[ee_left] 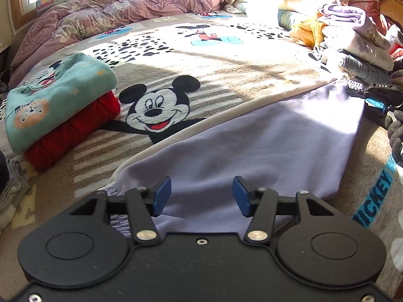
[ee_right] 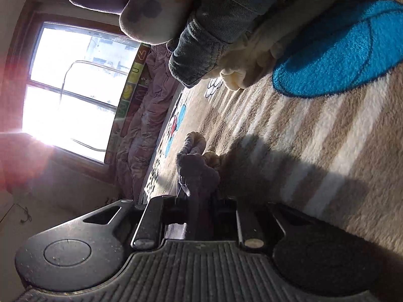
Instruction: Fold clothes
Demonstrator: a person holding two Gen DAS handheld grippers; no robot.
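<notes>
Lavender cloth (ee_left: 252,141) lies spread right under my left gripper (ee_left: 201,193), whose blue pads stand apart above it with nothing pinched, near the bed's front edge. Only that view shows the folded teal top (ee_left: 50,100) stacked on a red garment (ee_left: 73,130) at the left edge; my right gripper (ee_right: 199,201), rolled sideways, is clamped on a bunched grey fabric (ee_right: 196,171) over the striped blanket (ee_right: 302,136)

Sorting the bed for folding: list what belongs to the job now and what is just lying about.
Job: lavender garment; left gripper; right gripper, shut on its bunched edge.

Lying about: teal top, red garment, pink quilt, jeans.
</notes>
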